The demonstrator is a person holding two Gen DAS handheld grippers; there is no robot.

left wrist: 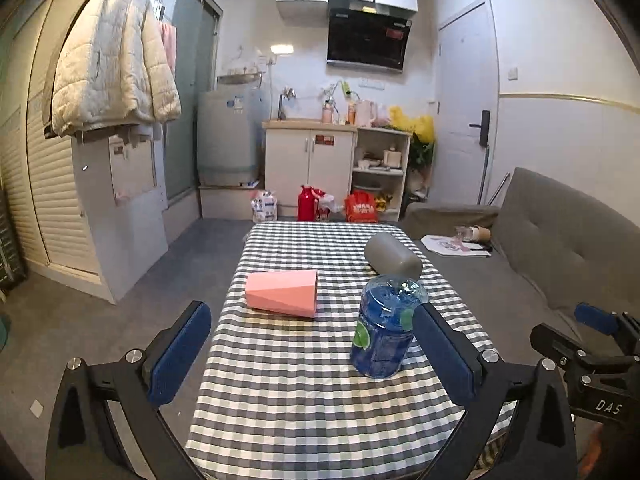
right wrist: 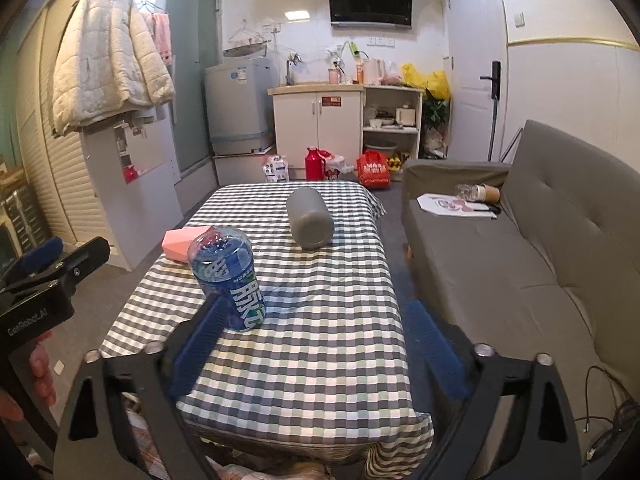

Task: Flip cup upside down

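Three cups on the checked tablecloth: pink faceted cup lying on its side at mid-left, mouth facing right; grey cup also on its side at the far right, flat base facing the cameras; blue translucent cup with printed label standing at near right, which end is up I can't tell. Left gripper spread wide, nothing between its blue pads; it hovers over the near table edge, and its right pad overlaps the blue cup in view, contact unclear. Right gripper also wide apart and empty, low over the near edge; its left finger sits in front of the blue cup's base. Grey sofa just right of the table, with papers and a paper cup on it.
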